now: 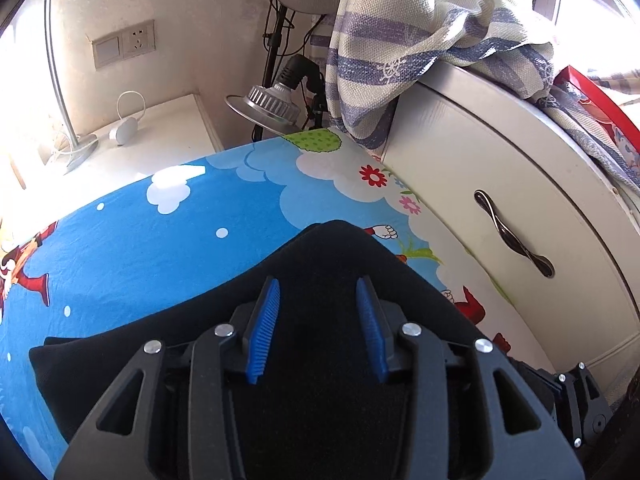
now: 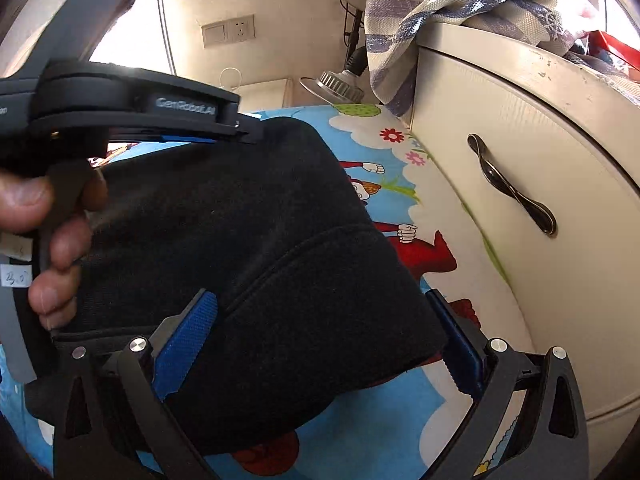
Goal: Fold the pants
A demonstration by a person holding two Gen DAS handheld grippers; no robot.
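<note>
The black pants (image 1: 328,256) lie folded on a cartoon-print bed sheet (image 1: 140,248), their far corner pointing toward the white cabinet. My left gripper (image 1: 317,284) hovers just over them, its blue pads apart with only flat fabric under the gap. In the right wrist view the pants (image 2: 240,220) fill the middle and my right gripper (image 2: 320,296) stands wide open, straddling the near folded end; its right finger sits beside the cloth's edge. The left gripper (image 2: 248,130) shows from the side at the pants' far edge, held by a hand (image 2: 52,240).
A white curved cabinet (image 1: 480,184) with a dark handle (image 1: 516,236) borders the bed on the right, a striped cloth (image 1: 400,40) draped over its top. A lamp on a stand (image 1: 268,100) and a white bedside table (image 1: 160,132) stand beyond the bed.
</note>
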